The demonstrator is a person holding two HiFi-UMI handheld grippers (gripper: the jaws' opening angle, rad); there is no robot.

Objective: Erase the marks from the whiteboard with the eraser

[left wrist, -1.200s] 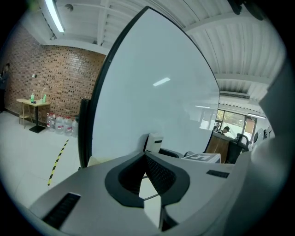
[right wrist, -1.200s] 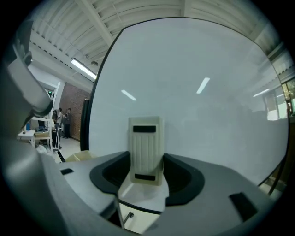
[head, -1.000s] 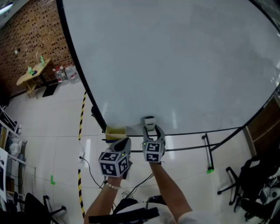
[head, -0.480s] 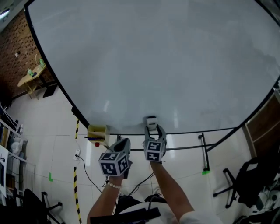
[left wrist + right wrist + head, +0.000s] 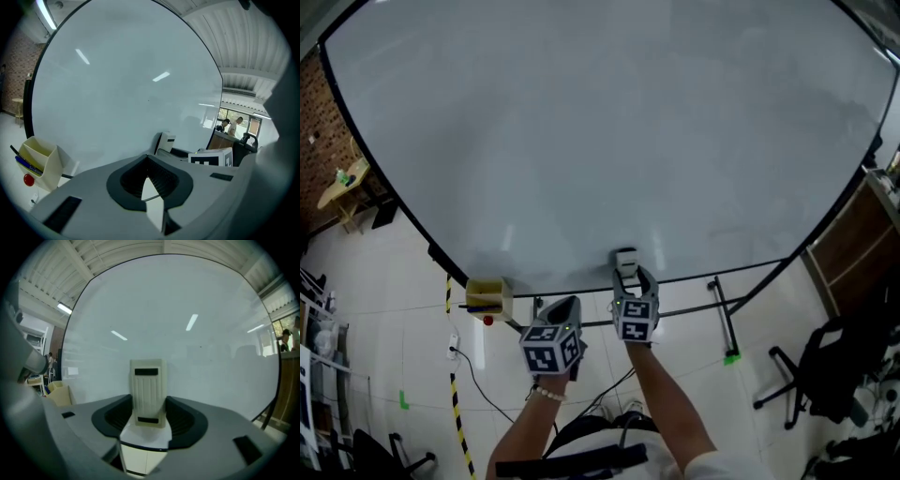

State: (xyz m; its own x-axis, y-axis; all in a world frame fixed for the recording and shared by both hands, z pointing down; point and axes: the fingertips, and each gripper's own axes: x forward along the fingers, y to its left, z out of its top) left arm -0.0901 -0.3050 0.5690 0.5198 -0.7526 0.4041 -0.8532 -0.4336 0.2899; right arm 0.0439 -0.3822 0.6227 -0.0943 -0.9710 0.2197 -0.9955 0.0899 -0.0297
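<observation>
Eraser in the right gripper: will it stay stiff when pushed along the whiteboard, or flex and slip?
Probably stiff: the eraser looks like a ribbed moulded plastic block, straight between the right gripper's jaws. Likely light for its size. It might pivot under a sideways push, since the jaws hold only its lower end.

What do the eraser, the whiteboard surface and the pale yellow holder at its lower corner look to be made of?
Eraser: probably moulded plastic, cream and matte, with a ribbed shell and dark slots.
Whiteboard: a smooth, glossy coated panel that mirrors bright light streaks. The core material cannot be told.
Holder: seemingly thin plastic, with evenly coloured pale yellow walls and a dull finish.
</observation>
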